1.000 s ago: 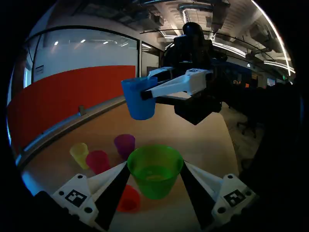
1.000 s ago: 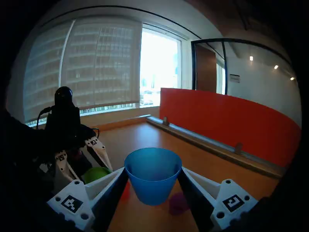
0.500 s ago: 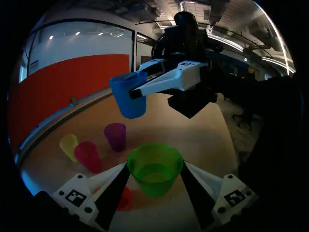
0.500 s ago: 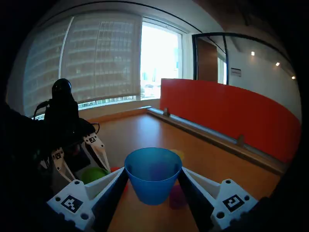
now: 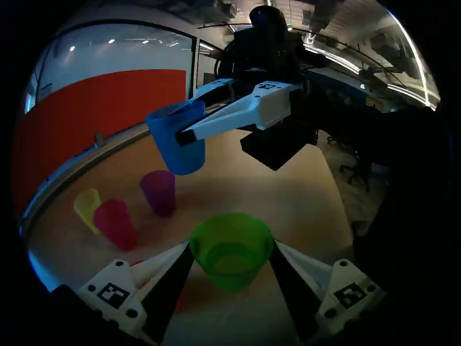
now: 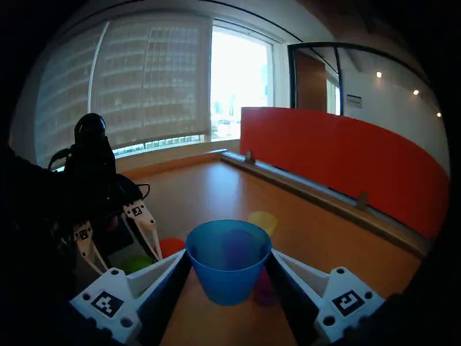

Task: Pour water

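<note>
A green translucent cup (image 5: 231, 256) stands upright between my left gripper's fingers; my left gripper (image 5: 230, 247) is shut on it. Above and to the left hangs a blue cup (image 5: 176, 141), leaning slightly, with the right gripper (image 5: 177, 124) shut on it over the wooden table (image 5: 288, 196). In the right gripper view the blue cup (image 6: 229, 265) sits in my right gripper (image 6: 229, 254), its inside looking empty. Lower left there, the left gripper (image 6: 128, 258) holds the green cup (image 6: 138, 265).
A purple cup (image 5: 159, 192), a pink cup (image 5: 115, 224) and a yellow cup (image 5: 86, 205) stand on the table at left. A red cup (image 6: 170, 245) stands near the left gripper. An orange partition (image 6: 357, 155) runs along the table's far edge. Office chairs (image 5: 351, 167) stand beyond.
In the left gripper view the right gripper and blue cup have drifted left. Both views have tipped down toward the table, and the yellow and red cups have come into the right gripper view.
</note>
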The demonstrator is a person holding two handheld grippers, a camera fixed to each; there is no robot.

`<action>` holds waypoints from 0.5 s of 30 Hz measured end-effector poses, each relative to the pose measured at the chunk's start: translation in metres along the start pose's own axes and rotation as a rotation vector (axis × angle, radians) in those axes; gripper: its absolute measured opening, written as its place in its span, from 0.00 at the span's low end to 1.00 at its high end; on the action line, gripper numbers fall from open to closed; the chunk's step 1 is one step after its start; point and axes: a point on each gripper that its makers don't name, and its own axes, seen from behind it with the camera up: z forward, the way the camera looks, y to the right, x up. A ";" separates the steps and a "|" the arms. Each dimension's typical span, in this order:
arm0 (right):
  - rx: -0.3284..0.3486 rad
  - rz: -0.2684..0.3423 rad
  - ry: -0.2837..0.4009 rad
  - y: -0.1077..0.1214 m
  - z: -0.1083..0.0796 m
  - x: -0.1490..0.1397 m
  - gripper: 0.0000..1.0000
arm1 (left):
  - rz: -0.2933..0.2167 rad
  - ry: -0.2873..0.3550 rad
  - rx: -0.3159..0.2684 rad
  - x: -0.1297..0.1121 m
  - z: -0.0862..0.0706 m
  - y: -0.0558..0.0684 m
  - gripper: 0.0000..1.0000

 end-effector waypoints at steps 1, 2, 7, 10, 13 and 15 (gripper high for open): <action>0.000 -0.002 -0.004 0.000 0.000 -0.002 0.89 | 0.000 -0.003 -0.001 -0.001 0.001 0.000 0.87; 0.000 -0.004 -0.008 0.000 0.001 -0.003 0.89 | 0.001 -0.007 -0.003 -0.002 0.003 0.001 0.87; 0.004 -0.008 -0.023 0.001 0.002 -0.011 0.89 | 0.007 -0.029 -0.013 -0.007 0.009 0.004 0.87; 0.005 -0.007 -0.027 0.001 0.003 -0.014 0.89 | 0.013 -0.049 -0.022 -0.013 0.013 0.006 0.87; 0.007 -0.005 -0.033 0.002 0.004 -0.017 0.89 | 0.020 -0.067 -0.028 -0.018 0.017 0.007 0.87; 0.009 -0.005 -0.040 0.002 0.004 -0.020 0.89 | 0.026 -0.077 -0.029 -0.021 0.019 0.008 0.87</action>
